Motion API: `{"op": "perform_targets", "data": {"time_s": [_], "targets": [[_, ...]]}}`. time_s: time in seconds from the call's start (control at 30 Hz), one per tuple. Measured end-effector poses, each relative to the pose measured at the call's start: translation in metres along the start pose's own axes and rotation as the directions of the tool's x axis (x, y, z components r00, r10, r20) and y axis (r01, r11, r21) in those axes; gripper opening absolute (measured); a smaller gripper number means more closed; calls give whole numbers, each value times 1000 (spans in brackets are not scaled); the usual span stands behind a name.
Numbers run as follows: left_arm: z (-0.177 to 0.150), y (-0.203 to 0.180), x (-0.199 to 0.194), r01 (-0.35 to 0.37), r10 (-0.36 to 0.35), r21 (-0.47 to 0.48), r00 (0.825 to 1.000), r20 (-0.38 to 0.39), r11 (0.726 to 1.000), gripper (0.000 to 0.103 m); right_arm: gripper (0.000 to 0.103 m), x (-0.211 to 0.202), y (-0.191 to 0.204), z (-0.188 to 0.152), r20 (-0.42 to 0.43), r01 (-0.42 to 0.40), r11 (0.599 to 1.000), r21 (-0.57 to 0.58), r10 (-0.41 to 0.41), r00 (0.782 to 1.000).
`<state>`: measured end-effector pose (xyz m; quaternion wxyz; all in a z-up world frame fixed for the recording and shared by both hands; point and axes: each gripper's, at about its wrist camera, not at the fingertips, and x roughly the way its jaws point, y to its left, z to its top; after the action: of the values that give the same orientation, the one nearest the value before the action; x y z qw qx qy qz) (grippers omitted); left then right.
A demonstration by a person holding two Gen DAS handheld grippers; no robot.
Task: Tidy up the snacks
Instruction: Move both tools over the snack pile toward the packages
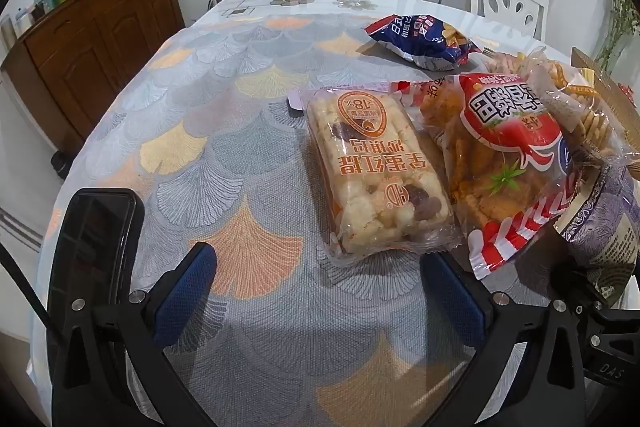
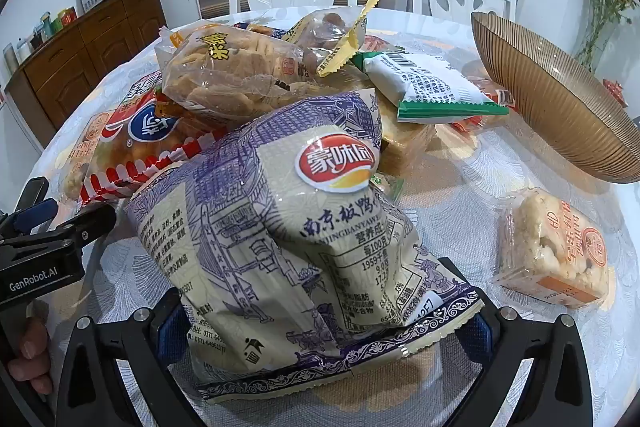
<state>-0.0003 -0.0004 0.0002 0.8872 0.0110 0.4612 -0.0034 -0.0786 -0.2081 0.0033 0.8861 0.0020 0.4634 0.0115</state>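
Purple-and-cream bag: we have the purple-printed snack bag [image 2: 296,247] between the right gripper [image 2: 324,331] pads, its bottom seam hanging toward the camera; the blue pads press its two sides, so we judge the claw clenched on it.
Bag's place: it sits at the near edge of the table [image 1: 224,155], leaning against the heap of packets behind it.
Grip advice: we should keep the squeeze light, since the bag looks air-filled and its contents brittle; holding close to the sealed seam would give firmer film.
Lift advice: we would raise it straight up before moving sideways, because the red striped packet [image 2: 132,155] touches its left side and the clear biscuit bag [image 2: 224,75] rests just above.
Heap: the green-edged white packet [image 2: 436,87] and the yellow-seamed packet [image 2: 340,35] are stacked loosely and could slide if we drag.
Likely goal: the ribbed brown bowl [image 2: 560,107] stands tilted at the right edge of the table; we cannot tell whether it is the destination.
Stray bar: one puffed-rice bar [image 2: 556,251] lies alone near the right edge, below the bowl.
Left gripper [image 1: 318,291]: released, jaws wide apart, hovering over bare tablecloth with another puffed-rice bar [image 1: 376,171] just ahead.
Left's use: we could steady the red packet with it while the right lifts.
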Motion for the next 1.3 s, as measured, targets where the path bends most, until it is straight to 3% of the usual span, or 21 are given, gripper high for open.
{"op": "perform_targets", "data": {"time_s": [0.23, 0.37, 0.47, 0.53, 0.63, 0.67, 0.77, 0.83, 0.9, 1.03, 1.13, 1.3], "targets": [[1, 0, 1, 7, -7, -6, 1000, -13, 1000, 103, 103, 0, 0, 0, -5, 3, 1000, -1, -3, 1000], [9, 0, 6, 5, -5, -8, 998, -68, 1000, 103, 103, 0, 0, 0, -13, 1, 1000, -5, -1, 1000], [15, -2, 9, -2, -1, -16, 990, -143, 1000, 103, 103, -1, -3, 5, -119, -34, 999, -14, 32, 992], [16, -1, 7, 7, -9, -7, 979, -205, 1000, 103, 103, 8, -1, 16, -232, -56, 997, -52, 43, 972], [13, 5, 2, 34, -38, -19, 958, -284, 999, 103, 103, 12, -2, 21, -278, -63, 996, -66, 43, 960], [11, 7, -3, 47, -57, -40, 954, -295, 998, 102, 103, 15, 0, 28, -326, -70, 995, -75, 42, 945], [6, 11, -16, 82, -98, -64, 945, -312, 995, 102, 103, 25, -2, 39, -486, -88, 994, -71, 43, 873], [2, 7, -34, 101, -110, -47, 949, -295, 994, 102, 103, 19, -8, 42, -517, -79, 996, -49, 42, 855], [3, 2, -55, 99, -96, -2, 962, -256, 995, 102, 103, 4, -15, 43, -500, -85, 996, -36, 56, 864], [24, -8, -81, 118, -114, 9, 973, -201, 993, 102, 103, -36, -22, 60, -360, 8, 994, -106, -46, 932], [39, -16, -98, 135, -134, -4, 978, -160, 991, 102, 103, -65, -28, 92, -243, 24, 996, -91, -45, 969], [56, -34, -111, 122, -119, 28, 989, -88, 992, 102, 103, -94, -36, 111, -148, -21, 999, 27, 25, 989]]}}
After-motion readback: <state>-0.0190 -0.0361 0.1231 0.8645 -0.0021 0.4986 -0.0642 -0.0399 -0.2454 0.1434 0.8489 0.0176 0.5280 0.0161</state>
